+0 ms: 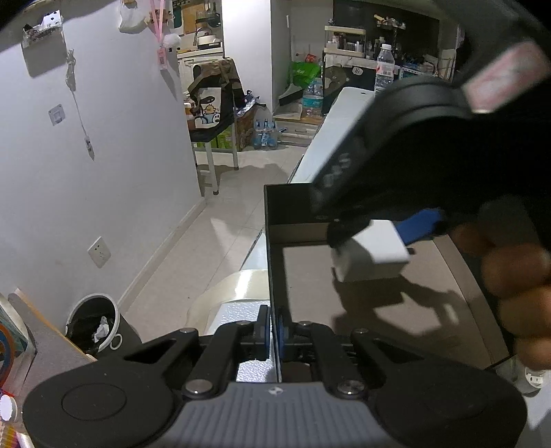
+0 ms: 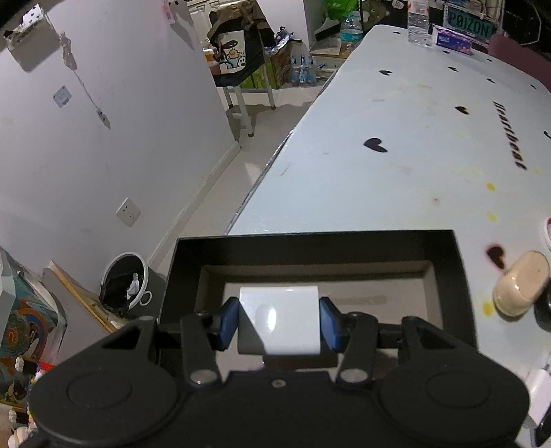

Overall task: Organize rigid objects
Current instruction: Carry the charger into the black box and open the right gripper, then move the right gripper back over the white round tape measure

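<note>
Now, line by line:

My right claw (image 2: 279, 322): clamped on a small glossy white rectangular block (image 2: 280, 322), blue pads pressed flat against its left and right faces; it fills the whole gap between them.

Block's place: lower centre of the right wrist frame, hanging over the floor of the shallow black cardboard box with a grey-brown bottom (image 2: 311, 243). In the left wrist frame the same block (image 1: 373, 253) sits at centre right, above the box floor with its shadow cast below it; I cannot tell if it touches the bottom.

My left claw (image 1: 272, 331): nearly closed, pinching the thin left wall of the box (image 1: 270, 262), one blue pad on each side of it, at lower centre of that frame.

Box edges: far wall runs across the middle of the right wrist frame, the side walls to either side of my claw; the block sits well apart from all of them.

Open room: the white tabletop printed with small black hearts (image 2: 396, 165) spreads bare into the upper right beyond the box.

Table edge: runs diagonally just left of the box, tiled floor below.

Nearby clutter: a cream rounded oval object (image 2: 521, 287) lies just right of the box; a clear plastic water bottle (image 2: 418, 20) stands at the table's far end, top right.
</note>
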Demonstrator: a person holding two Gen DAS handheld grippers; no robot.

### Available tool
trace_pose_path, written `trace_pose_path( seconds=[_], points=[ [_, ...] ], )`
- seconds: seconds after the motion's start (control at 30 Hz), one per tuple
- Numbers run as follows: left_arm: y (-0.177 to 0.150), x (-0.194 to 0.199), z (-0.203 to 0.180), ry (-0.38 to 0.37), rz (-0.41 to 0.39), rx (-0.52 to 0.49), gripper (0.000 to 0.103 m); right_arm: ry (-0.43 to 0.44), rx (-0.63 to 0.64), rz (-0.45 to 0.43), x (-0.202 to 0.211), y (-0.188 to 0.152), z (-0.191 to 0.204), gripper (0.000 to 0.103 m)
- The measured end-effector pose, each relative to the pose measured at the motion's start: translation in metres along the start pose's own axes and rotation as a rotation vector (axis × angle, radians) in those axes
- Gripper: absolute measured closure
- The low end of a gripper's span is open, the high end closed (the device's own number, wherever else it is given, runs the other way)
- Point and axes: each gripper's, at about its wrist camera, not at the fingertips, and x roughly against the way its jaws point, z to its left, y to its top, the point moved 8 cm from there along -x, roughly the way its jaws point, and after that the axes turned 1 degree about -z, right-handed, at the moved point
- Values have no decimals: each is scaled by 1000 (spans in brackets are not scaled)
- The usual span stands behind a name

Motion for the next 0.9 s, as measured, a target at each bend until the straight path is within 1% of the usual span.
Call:
trace_pose_path(
  seconds=[0.07, 0.13, 0.2, 0.23, 0.37, 0.57, 0.77, 0.9],
  points=[
    [-1, 0, 0, -1, -1, 1, 98, 27, -13, 7, -5, 1, 2, 52],
    [-1, -1, 0, -3, -3, 3, 98, 79, -84, 24, -8, 0, 1, 50],
    [-2, -1, 1, -5, -4, 5, 98, 124, -129, 17, -5, 1, 0, 47],
    [-2, -1, 1, -5, -4, 6, 98, 129, -125, 11, -1, 2, 0, 47],
    [-2, -1, 1, -4, -3, 11, 99, 113, -70, -23, 16, 3, -3, 47],
    [-2, 0, 1, -3, -3, 16, 98, 121, -33, -35, 34, 1, -7, 48],
    [-1, 0, 1, -2, -2, 17, 98, 99, 2, -48, 52, -10, -23, 47],
    [-2, 0, 1, 0, 0, 19, 98, 99, 13, -58, 62, -19, -34, 42]
  ],
)
